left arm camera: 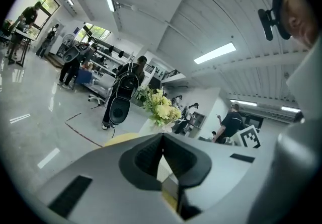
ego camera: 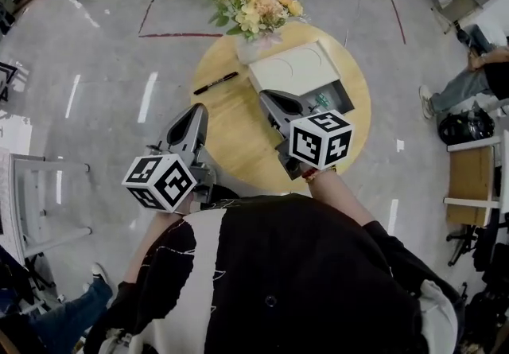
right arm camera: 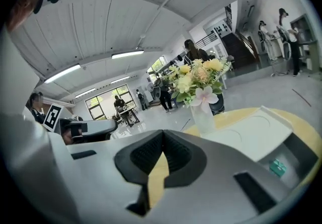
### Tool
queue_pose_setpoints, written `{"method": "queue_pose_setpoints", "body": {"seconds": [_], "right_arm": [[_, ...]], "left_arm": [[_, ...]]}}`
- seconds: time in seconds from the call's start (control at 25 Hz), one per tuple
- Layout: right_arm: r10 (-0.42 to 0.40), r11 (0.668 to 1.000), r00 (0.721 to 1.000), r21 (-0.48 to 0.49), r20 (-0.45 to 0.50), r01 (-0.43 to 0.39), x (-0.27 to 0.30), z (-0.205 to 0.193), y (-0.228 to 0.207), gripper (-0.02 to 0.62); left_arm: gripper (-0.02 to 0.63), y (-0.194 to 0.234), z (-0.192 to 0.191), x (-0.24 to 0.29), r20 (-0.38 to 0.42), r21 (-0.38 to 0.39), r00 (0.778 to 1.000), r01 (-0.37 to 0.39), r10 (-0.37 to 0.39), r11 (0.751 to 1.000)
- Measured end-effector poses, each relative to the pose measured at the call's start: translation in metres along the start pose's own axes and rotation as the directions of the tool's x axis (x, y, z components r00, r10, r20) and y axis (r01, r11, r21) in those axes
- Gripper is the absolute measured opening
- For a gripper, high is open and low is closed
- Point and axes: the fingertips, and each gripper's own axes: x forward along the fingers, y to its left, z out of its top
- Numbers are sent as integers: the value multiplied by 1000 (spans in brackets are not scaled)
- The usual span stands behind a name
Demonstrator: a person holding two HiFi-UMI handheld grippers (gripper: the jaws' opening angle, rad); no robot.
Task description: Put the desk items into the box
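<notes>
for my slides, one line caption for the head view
Shut left gripper and right gripper at round yellow table with open white box, black pen, yellow flower vase.

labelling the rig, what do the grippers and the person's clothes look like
Both the left gripper and right gripper are grey tapered shells with black ribbed fingers, each carrying a white cube with black square markers. The person wears a black top with a white panel.

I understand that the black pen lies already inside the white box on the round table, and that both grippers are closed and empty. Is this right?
Not quite. The black pen is not inside the white box. It lies on the round table, left of the box, as the head view shows. The left gripper and the right gripper are indeed closed and empty.
</notes>
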Motion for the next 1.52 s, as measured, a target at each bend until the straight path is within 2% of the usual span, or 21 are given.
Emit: {"method": "queue_pose_setpoints", "body": {"seconds": [0.24, 0.4, 0.6, 0.76, 0.88, 1.08, 1.24, 1.36, 1.52], "right_arm": [[-95, 995, 993, 45, 70, 92, 37, 24, 0, 5], [-155, 987, 984, 63, 90, 149, 54, 32, 6, 5], [-218, 974, 972, 79, 91, 211, 68, 31, 13, 5], [-251, 962, 964, 134, 88, 238, 84, 24, 15, 5], [-282, 948, 956, 179, 87, 263, 95, 15, 14, 5], [-329, 923, 943, 226, 48, 311, 117, -7, 5, 5], [-380, 885, 925, 283, -17, 369, 133, -31, -8, 6], [-385, 856, 921, 350, -56, 379, 149, -46, -14, 6], [-408, 817, 905, 395, -120, 421, 164, -63, -24, 55]], "left_arm": [[9, 40, 44, 19, -13, 29, 996, 90, -90, 996], [9, 66, 64, 26, -29, 22, 991, 132, -131, 991], [9, 83, 77, 34, -44, 12, 979, 198, -197, 980], [9, 100, 83, 33, -63, 22, 972, 227, -225, 974], [9, 121, 85, 29, -78, 39, 972, 223, -220, 974], [9, 157, 98, 20, -60, 32, 978, 202, -200, 979], [9, 182, 103, 9, -49, 19, 982, 181, -180, 983], [9, 204, 104, 0, -45, 0, 988, 150, -150, 989], [9, 229, 110, -10, -32, -18, 993, 112, -112, 994]]}}
